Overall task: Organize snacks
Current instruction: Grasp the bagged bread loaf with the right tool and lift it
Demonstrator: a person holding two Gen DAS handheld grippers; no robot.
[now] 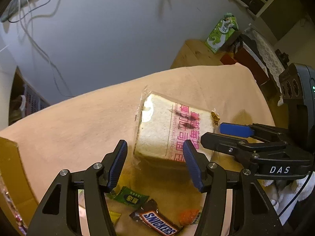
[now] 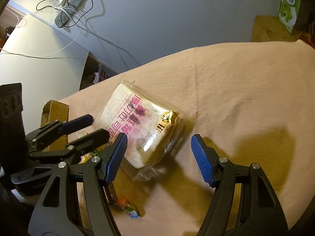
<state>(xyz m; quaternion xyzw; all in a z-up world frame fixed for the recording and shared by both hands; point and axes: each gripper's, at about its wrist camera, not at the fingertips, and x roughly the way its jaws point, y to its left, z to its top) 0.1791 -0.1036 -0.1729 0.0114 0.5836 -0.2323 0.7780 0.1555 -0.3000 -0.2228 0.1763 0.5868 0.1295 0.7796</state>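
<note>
A clear-wrapped pack of thick-cut toast (image 1: 167, 129) with pink print lies on the peach cloth (image 1: 78, 122). My left gripper (image 1: 155, 164) hovers open just short of its near edge, with nothing pressed between the blue pads. My right gripper (image 1: 212, 132) reaches in from the right, its fingertips beside the pack's right edge. In the right wrist view the toast pack (image 2: 141, 125) lies ahead of my open right gripper (image 2: 159, 157), partly between the fingers and clear of both pads. The left gripper (image 2: 99, 125) stands at the pack's left edge.
Under the left gripper lie a Snickers bar (image 1: 157, 225), a green sweet packet (image 1: 131, 197), a yellow wrapper (image 1: 114, 216) and an orange packet (image 1: 189, 215). A cardboard box (image 1: 11, 167) stands at the left. A green carton (image 1: 222, 33) sits on a far wooden shelf.
</note>
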